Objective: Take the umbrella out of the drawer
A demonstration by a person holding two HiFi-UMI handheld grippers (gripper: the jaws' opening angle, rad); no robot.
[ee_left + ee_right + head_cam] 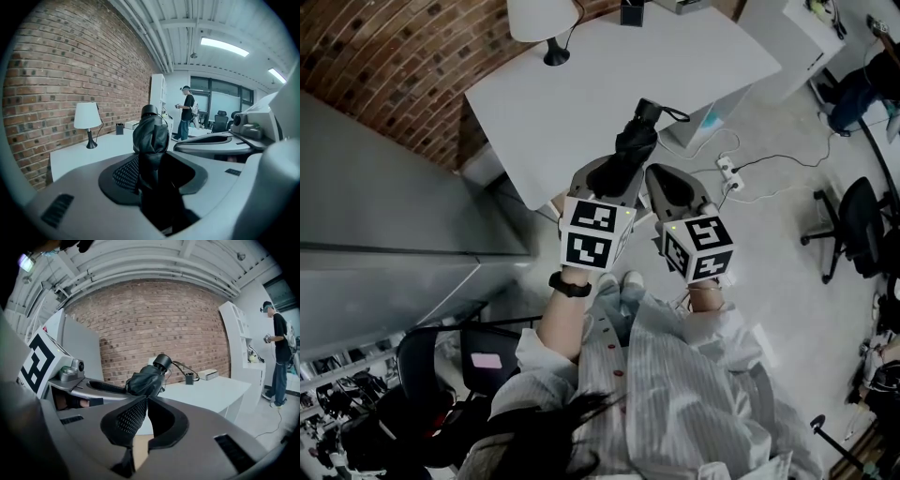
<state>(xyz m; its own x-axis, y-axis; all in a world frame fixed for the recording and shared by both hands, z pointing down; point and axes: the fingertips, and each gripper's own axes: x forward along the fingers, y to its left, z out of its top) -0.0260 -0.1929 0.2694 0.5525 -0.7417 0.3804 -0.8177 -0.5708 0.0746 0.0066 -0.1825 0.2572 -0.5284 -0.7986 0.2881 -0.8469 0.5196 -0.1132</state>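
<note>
left gripper (152, 161) is clamped on the folded black umbrella (151, 136), which is up over the near edge of the white table (609, 75). right gripper (143, 401) sits just beside it, jaw tips pinched together on nothing, and there's a lamp (542, 19) at the table's far end

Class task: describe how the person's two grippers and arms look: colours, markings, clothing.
The left gripper and right gripper have grey shells with black mesh-textured pads. Each carries a white cube with black square markers. The person wears a pale striped shirt, sleeves pushed up, and a black wristband on the left wrist.
</note>
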